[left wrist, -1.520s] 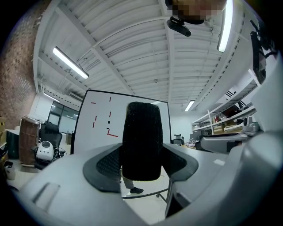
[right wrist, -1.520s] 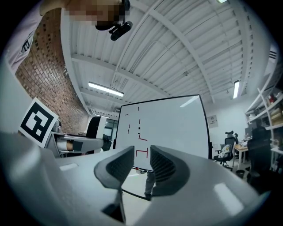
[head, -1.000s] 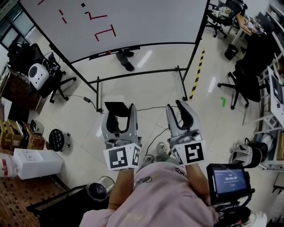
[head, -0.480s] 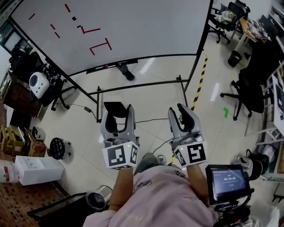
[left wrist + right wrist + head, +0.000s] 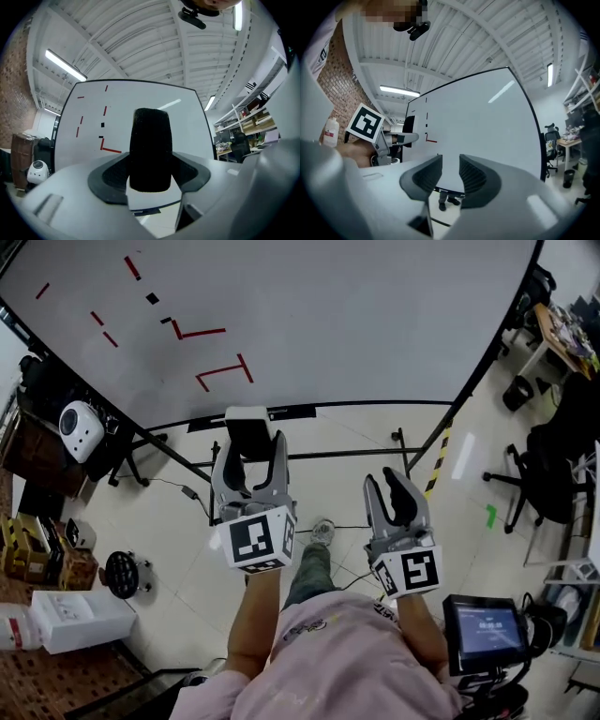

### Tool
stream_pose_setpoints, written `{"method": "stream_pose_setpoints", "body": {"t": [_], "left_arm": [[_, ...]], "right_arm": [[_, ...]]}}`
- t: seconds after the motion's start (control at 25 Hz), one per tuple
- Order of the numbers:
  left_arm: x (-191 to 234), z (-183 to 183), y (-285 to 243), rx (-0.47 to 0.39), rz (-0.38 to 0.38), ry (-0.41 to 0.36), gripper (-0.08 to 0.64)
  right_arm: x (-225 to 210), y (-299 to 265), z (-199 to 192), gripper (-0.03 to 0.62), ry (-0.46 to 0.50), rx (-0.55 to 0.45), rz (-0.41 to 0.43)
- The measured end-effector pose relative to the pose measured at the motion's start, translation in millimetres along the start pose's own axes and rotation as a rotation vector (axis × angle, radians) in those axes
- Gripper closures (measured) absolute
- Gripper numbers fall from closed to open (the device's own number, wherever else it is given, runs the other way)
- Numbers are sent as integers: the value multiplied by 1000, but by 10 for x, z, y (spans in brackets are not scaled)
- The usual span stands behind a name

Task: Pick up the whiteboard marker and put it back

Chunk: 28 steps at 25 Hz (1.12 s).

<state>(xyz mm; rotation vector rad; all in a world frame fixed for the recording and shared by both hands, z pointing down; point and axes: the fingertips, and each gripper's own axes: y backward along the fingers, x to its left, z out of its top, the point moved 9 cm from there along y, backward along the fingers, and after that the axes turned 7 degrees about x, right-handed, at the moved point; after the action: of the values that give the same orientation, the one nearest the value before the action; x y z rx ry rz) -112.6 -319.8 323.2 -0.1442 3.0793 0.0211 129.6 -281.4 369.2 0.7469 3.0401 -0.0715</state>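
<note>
Head view: left claw (image 5: 251, 448) grips a black-and-white eraser-like block (image 5: 248, 423); right claw (image 5: 386, 479) narrow, empty; pushed nearer, block could knock the whiteboard (image 5: 375, 324), smudging red marks (image 5: 220, 371).

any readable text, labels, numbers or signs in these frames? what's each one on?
No text reads clearly.
Whiteboard: red strokes and black marks, no legible words.
Left cube, right cube: black-and-white square markers, no letters.
Screen: text too small.
Shirt print: too small.
Floor tape: yellow-black warning stripes.
</note>
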Motion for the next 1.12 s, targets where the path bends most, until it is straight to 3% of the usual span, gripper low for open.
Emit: {"method": "stream_pose_setpoints", "body": {"t": [0.24, 0.44, 0.6, 0.92, 1.12], "left_arm": [[525, -94, -1542, 62, 7, 37, 288], [785, -100, -2362, 28, 53, 30, 287], [836, -175, -2592, -7, 75, 67, 287], [822, -240, -2640, -55, 65, 43, 287], [801, -208, -2538, -81, 1, 59, 193]], "right_arm": [[-229, -1235, 296, 478, 31, -9, -60], [-410, -1887, 342, 477, 65, 42, -103], [-500, -2132, 316, 478, 70, 76, -111], [-461, -2415, 268, 478, 87, 92, -67], [-444, -2430, 264, 477, 79, 85, -60]]}}
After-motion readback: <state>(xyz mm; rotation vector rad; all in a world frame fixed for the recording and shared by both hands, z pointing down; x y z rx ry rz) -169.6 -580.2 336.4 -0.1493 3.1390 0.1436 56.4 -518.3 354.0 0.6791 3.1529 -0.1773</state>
